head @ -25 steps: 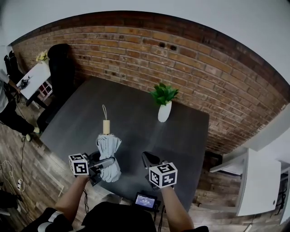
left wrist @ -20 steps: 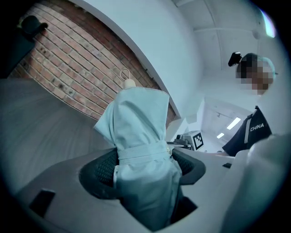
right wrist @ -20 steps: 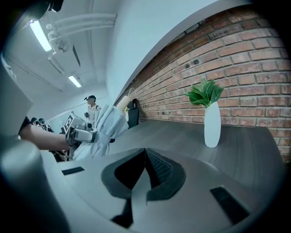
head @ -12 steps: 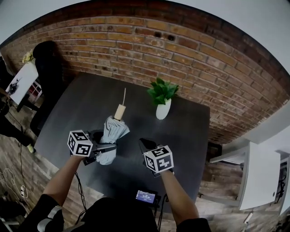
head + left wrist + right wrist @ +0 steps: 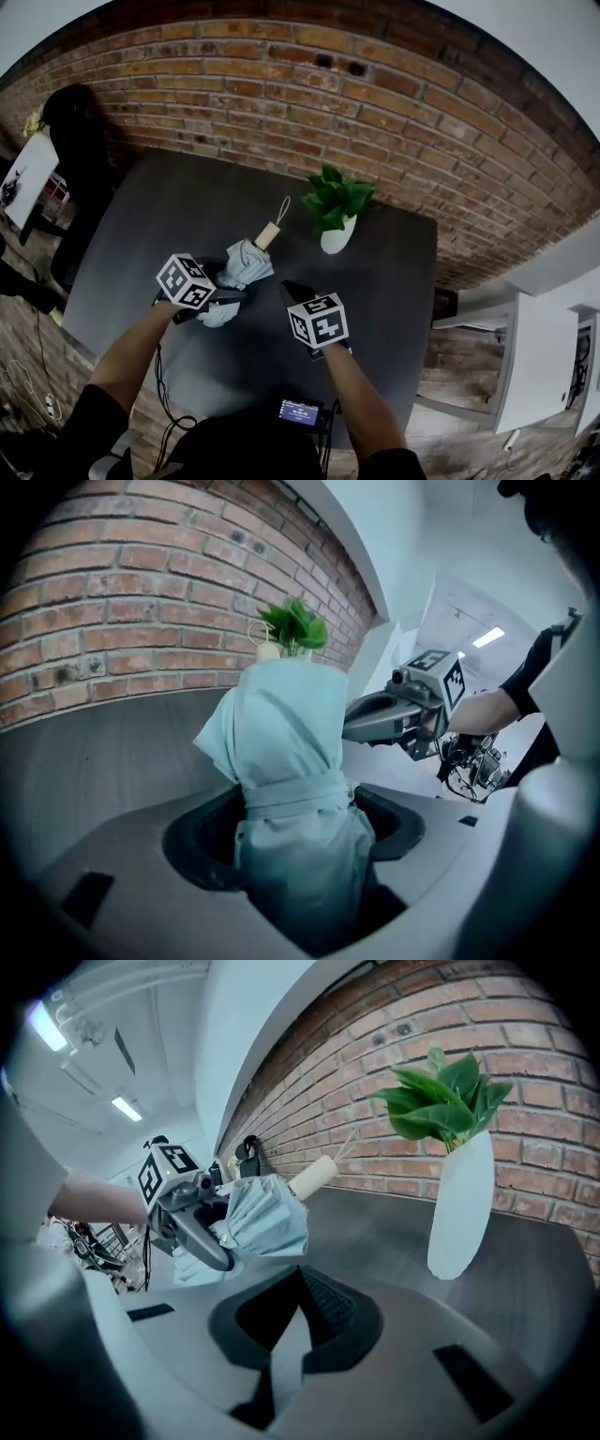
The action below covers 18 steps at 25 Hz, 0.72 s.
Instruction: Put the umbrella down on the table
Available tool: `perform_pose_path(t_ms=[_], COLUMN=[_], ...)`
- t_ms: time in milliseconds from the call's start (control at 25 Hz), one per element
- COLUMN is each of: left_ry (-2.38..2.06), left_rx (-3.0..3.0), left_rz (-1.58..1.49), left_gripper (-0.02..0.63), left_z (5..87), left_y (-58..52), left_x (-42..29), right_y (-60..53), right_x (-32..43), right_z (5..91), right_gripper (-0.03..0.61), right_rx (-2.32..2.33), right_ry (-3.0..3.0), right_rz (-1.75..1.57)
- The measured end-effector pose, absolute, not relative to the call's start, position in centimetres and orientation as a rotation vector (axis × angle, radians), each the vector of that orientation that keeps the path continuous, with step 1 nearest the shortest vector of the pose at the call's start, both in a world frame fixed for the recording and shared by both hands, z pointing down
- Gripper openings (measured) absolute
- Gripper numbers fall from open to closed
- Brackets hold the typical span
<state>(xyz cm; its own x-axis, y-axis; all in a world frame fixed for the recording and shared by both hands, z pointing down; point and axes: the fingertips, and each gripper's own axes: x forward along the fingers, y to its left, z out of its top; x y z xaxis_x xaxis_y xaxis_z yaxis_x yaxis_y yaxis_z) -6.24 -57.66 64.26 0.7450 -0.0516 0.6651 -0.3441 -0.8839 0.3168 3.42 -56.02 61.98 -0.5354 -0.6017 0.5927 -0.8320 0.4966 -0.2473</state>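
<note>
The folded pale umbrella (image 5: 246,265) with a wooden handle (image 5: 270,234) hangs over the dark grey table (image 5: 131,234), handle end tilted toward the plant. My left gripper (image 5: 228,292) is shut on its bundled canopy. In the left gripper view the strapped fabric (image 5: 286,761) fills the space between the jaws of that gripper (image 5: 295,822). My right gripper (image 5: 290,292) hovers just right of the umbrella, shut and empty. In the right gripper view its pads (image 5: 323,1302) meet, with the umbrella (image 5: 267,1215) and left gripper (image 5: 202,1232) ahead to the left.
A white vase with a green plant (image 5: 334,232) stands on the table just beyond the umbrella's handle. A small screen device (image 5: 300,411) sits at the table's near edge. A brick wall (image 5: 281,84) runs behind. A dark chair (image 5: 80,127) stands at the far left.
Both hands have moved forward over the table and lower. The umbrella has swung from pointing straight away to leaning right, its handle now near the plant.
</note>
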Motion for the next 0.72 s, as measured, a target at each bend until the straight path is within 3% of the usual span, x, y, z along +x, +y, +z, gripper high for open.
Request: perform_pose_path(t_ms=[280,720], left_ry=[-0.322,-0.326], left_rx=[2.425,2.346], left_rz=[1.197,1.232], left_gripper=[0.328,0.328], left_z=[70.0,72.8], left_y=[-61.0,-62.6], left_x=[-6.0,-5.0], right_y=[-58.5,-59.7], right_x=[3.1,1.3], right_z=[65.4,68.5], right_gripper=[0.008,0.008], right_rx=[1.164,1.115], right_ry=[-2.266,-2.248], right_rz=[0.796,0.845])
